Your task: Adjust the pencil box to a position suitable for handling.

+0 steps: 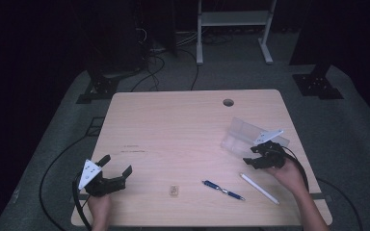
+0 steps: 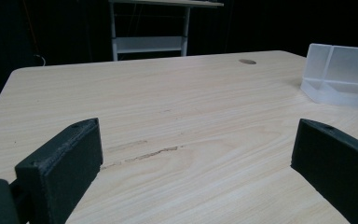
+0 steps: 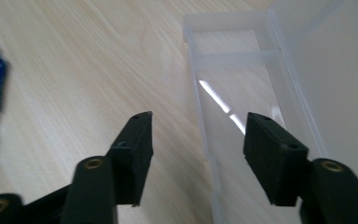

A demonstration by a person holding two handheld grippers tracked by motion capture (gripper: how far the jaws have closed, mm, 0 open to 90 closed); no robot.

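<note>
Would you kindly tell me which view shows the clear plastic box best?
The high view: the whole clear plastic box lies open by the right gripper. The right gripper view shows its near tray close up; the left gripper view catches one end at the frame's edge.

This looks like a recording lab or studio: a lone pale wood-grain surface with a round cable hole stands on grey carpet in a blacked-out room, with black stand feet, loose black cables and a white metal frame behind it.
</note>
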